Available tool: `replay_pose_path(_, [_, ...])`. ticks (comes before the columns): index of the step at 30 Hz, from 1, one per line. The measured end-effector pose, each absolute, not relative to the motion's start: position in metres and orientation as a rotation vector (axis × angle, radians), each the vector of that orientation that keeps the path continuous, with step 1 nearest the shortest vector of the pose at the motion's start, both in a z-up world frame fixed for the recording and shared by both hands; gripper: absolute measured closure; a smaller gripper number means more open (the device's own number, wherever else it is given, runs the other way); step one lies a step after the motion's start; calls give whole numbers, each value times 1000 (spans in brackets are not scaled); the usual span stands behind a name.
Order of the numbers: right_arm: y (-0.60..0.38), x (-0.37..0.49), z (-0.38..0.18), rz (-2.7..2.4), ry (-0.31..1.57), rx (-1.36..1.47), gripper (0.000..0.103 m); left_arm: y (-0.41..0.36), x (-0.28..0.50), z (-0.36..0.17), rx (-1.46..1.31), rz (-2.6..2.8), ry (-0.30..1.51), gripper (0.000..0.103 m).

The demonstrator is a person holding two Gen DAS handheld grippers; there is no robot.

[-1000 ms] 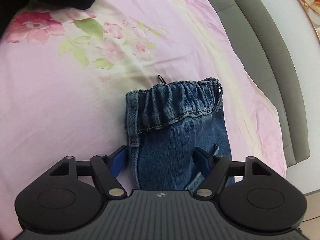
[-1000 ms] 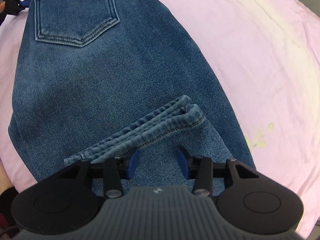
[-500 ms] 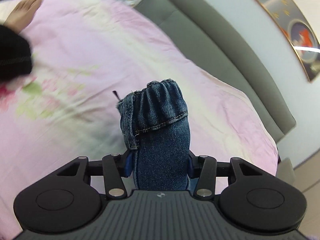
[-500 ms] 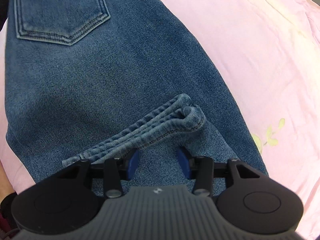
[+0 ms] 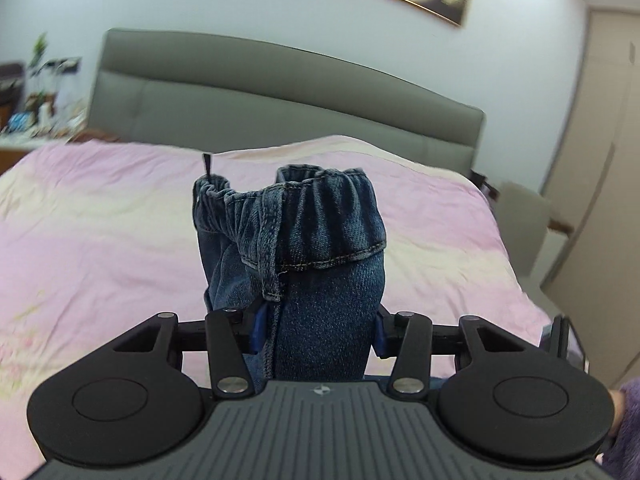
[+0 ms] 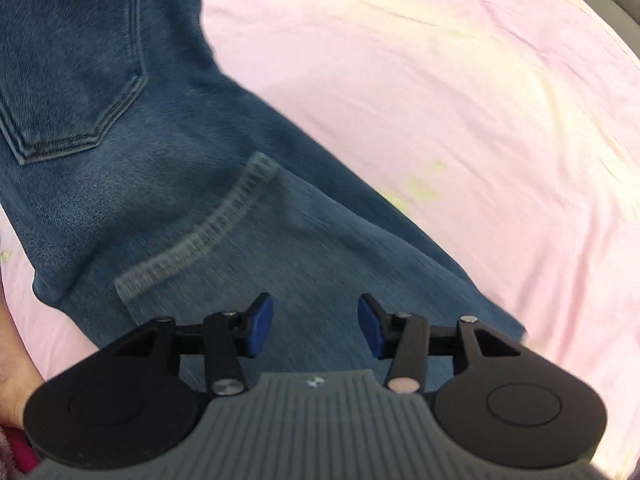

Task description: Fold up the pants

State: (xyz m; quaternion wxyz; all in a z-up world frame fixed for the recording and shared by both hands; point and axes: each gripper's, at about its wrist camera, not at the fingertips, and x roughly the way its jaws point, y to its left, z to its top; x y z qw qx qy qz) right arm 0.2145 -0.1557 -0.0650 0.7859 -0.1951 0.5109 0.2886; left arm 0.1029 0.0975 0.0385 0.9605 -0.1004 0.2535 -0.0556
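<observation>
Denim fills both views: your left gripper (image 5: 318,330) is clamped on the gathered waistband end of the pants (image 5: 304,256), which stands up toward twelve o'clock from the fingers, lifted off the pink bedsheet (image 5: 100,216). Your right gripper (image 6: 316,326) hangs with its jaws apart and nothing between them, over the pants, which spread on the sheet from eleven o'clock down toward five. The cuff hem (image 6: 200,232) lies at eleven o'clock of those fingers, near them, so the right hand is the nearer one.

Left gripper (image 5: 318,330) clamped on denim, raised, pointing level across the bed. Right gripper (image 6: 316,326) angled down, blue pads (image 6: 262,326) parted, gripping nothing.
</observation>
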Motion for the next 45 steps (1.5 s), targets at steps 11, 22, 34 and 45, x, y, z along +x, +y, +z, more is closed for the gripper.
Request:
replay_pose_path(11, [-280,184,-60,474,1125,-235,58,-94,125,-18,180,-368,599,50])
replay_pose_path(22, [-321,161,-71,440,1182,-188,58,-177,137,-107,303,-533,828,46])
replay_pose_path(34, [-310,159,-24,446,1138,-225,50,-99,127,-77,39,-634,845,13])
replay_pose_path(45, [-276,221,-56,410,1210,180,50,3,84,-105,203,-371,934,13])
